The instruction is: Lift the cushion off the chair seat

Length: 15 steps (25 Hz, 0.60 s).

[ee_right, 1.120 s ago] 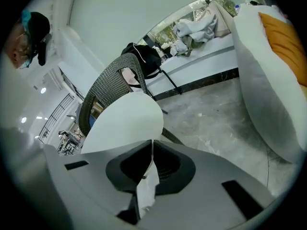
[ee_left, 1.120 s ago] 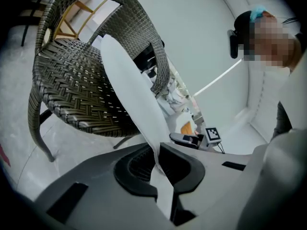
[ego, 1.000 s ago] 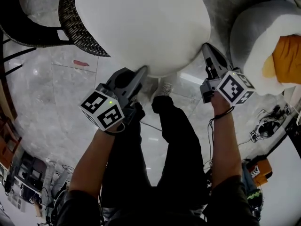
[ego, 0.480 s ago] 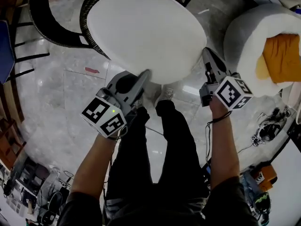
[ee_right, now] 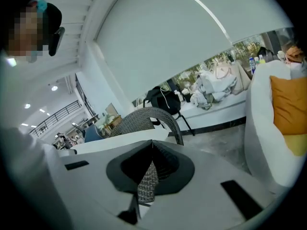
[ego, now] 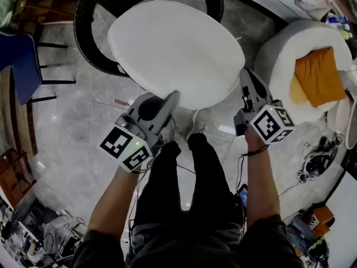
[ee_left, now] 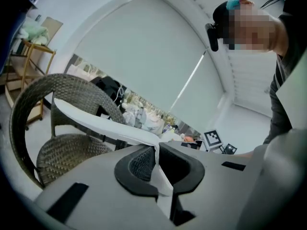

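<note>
White oval padded cushion is held raised above the seat of the dark woven wicker chair. Its near edge is clamped by the left gripper, with a fold of white cover pinched between the nearly closed jaws. Its right rim is gripped by the right gripper, jaws pressed tight together. Grey marble floor is seen beneath

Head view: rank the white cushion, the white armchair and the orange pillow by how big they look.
1. white cushion, though it is nearer the camera, which flatters it.
2. white armchair.
3. orange pillow.
</note>
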### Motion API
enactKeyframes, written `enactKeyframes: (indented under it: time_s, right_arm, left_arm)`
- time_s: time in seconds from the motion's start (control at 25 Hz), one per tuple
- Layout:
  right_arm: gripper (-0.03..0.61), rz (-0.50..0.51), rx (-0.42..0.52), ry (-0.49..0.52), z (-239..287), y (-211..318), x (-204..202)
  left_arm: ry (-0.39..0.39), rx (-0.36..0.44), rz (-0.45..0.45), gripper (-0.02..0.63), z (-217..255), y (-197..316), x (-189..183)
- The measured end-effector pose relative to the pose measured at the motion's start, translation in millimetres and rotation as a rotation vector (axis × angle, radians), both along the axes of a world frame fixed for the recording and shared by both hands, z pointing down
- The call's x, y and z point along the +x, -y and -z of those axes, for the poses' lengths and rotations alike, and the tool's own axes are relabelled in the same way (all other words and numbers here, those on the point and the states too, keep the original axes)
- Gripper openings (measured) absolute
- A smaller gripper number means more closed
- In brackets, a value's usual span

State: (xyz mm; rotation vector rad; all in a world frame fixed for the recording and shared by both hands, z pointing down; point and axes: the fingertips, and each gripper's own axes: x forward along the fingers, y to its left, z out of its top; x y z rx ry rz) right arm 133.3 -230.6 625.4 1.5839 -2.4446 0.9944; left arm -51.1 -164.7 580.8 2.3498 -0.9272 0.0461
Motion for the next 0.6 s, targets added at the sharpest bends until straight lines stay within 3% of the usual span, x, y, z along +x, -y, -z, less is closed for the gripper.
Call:
enactKeyframes:
  time_s: [0.6]
  right_arm:
    - [0.014, -0.043, 0.326, 0.055, 289, 27, -4]
  left_arm:
    - [0.074, 0.396, -0.056, 0.022, 292, 31, -3]
